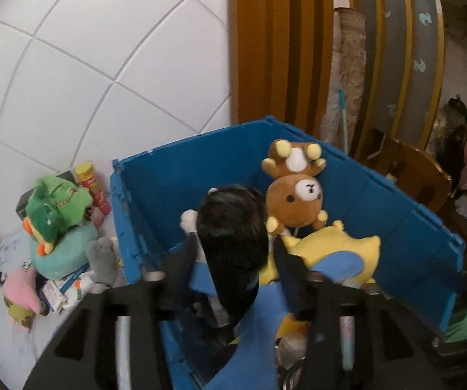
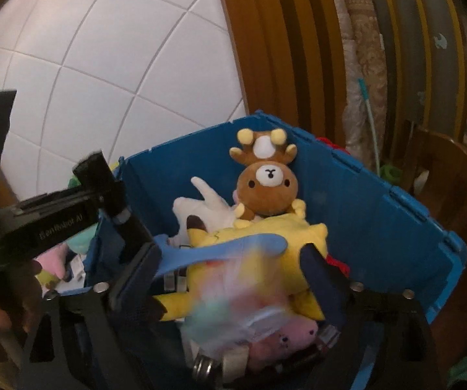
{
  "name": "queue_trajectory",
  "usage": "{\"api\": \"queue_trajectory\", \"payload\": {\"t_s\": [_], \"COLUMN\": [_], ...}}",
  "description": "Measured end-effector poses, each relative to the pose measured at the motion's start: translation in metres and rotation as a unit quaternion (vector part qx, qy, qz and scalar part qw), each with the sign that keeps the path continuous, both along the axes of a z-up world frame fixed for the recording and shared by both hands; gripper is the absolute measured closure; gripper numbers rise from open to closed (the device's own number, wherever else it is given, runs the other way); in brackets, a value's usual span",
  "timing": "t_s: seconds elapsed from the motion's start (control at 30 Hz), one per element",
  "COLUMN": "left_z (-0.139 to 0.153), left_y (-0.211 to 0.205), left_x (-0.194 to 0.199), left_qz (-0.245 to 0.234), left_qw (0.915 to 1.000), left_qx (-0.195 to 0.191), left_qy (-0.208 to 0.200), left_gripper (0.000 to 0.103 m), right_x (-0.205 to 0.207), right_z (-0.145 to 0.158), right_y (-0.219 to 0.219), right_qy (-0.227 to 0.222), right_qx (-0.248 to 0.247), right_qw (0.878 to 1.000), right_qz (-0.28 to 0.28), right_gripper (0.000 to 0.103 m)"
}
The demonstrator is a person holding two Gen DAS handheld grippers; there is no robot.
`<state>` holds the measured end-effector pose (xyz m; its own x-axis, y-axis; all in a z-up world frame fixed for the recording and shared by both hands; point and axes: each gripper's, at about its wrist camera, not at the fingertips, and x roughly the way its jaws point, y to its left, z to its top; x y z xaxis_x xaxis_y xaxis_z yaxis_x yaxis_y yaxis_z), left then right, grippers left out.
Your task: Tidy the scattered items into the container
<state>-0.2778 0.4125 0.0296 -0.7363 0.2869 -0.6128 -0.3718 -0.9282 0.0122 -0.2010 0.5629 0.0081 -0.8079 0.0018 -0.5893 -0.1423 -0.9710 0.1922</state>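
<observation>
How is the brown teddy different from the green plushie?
The brown bear is inside the blue crate; the green plush is outside it, to its left. The brown bear lies upside down, feet toward the back wall, against a yellow plush; the green plush sits on top of a teal cushion. The bear is brown with a white muzzle; the other is green with orange bits. Both are soft toys.

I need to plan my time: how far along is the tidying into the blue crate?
Done: brown bear plush and yellow plush lie in the blue crate. In hand: a black plush between the left gripper's open jaws. Left: green plush, pink star plush, red can outside.
</observation>
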Motion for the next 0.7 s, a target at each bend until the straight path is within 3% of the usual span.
{"api": "queue_trajectory", "payload": {"t_s": [0.03, 0.07, 0.3, 0.4, 0.7], "left_z": [-0.001, 0.000, -0.001, -0.003, -0.010], "left_y": [-0.002, -0.004, -0.022, -0.035, -0.106], "left_x": [0.003, 0.006, 0.015, 0.021, 0.046], "left_qz": [0.003, 0.006, 0.023, 0.036, 0.084], "left_qw": [1.0000, 0.9999, 0.9996, 0.9992, 0.9962], "left_qx": [0.000, 0.000, 0.004, 0.006, 0.017], "left_qy": [0.006, 0.011, 0.014, 0.017, 0.015], "left_gripper": [0.018, 0.015, 0.012, 0.002, 0.000], "right_x": [0.001, 0.001, 0.012, 0.017, 0.023], "right_z": [0.000, -0.002, -0.008, -0.008, -0.004], "right_y": [0.001, 0.002, 0.002, -0.003, -0.045], "right_qy": [0.000, -0.001, -0.005, -0.003, 0.020], "right_qx": [-0.001, -0.002, -0.011, -0.007, -0.013], "right_qw": [1.000, 1.000, 1.000, 1.000, 0.999], "right_qz": [0.001, 0.001, -0.003, -0.004, 0.037], "right_gripper": [0.006, 0.005, 0.000, 0.000, 0.000]}}
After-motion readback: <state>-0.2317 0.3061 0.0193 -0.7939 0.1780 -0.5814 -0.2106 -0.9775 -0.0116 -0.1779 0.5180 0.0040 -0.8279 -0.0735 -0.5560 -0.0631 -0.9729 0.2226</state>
